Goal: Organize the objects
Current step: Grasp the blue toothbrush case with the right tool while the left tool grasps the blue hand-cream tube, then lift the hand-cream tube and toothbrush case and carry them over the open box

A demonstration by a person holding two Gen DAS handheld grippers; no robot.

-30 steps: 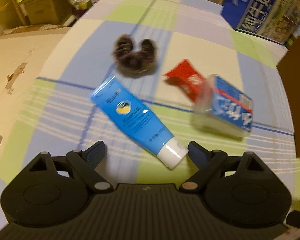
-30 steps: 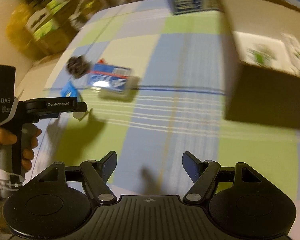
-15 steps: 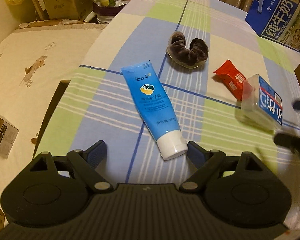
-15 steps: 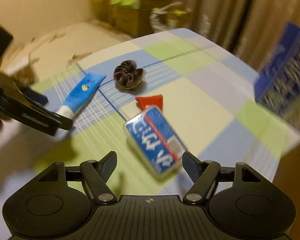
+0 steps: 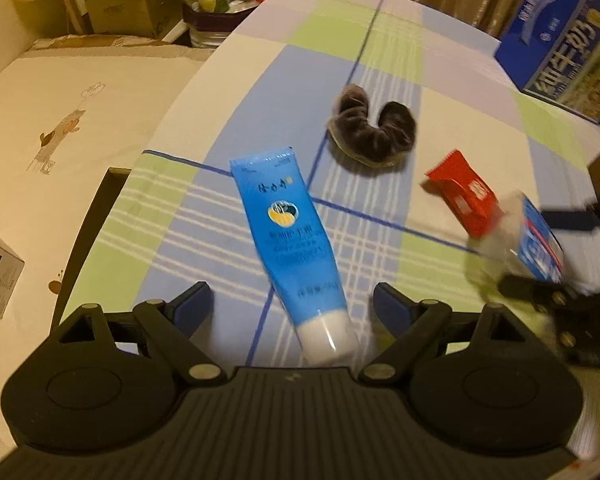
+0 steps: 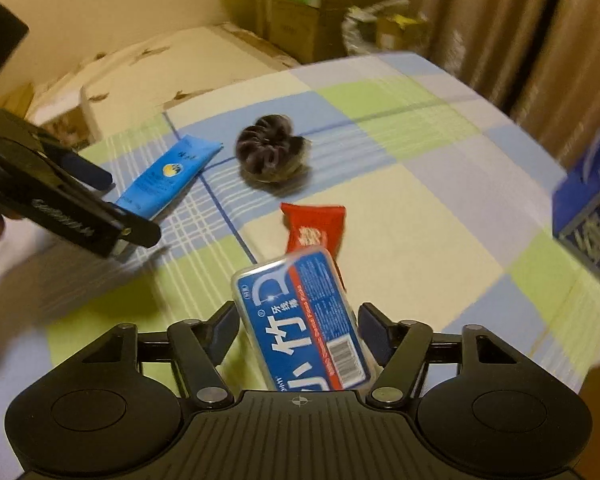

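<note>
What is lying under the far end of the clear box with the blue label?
A red packet reaches under the far end of the clear box, which covers its near end. Checked cloth lies beneath both. Whether anything else sits under the box cannot be seen.

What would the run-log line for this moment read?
left gripper: open, straddling blue tube cap | right gripper: open, around clear floss box | scrunchie, red packet: untouched on cloth

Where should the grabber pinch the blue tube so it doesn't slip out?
Pinch the blue tube across its round body just above the white cap, one finger on each long side. It lies flat with the cap pointing at the left gripper, whose open jaws already straddle that end. The far crimped end is thin and flat, probably harder to hold.
</note>
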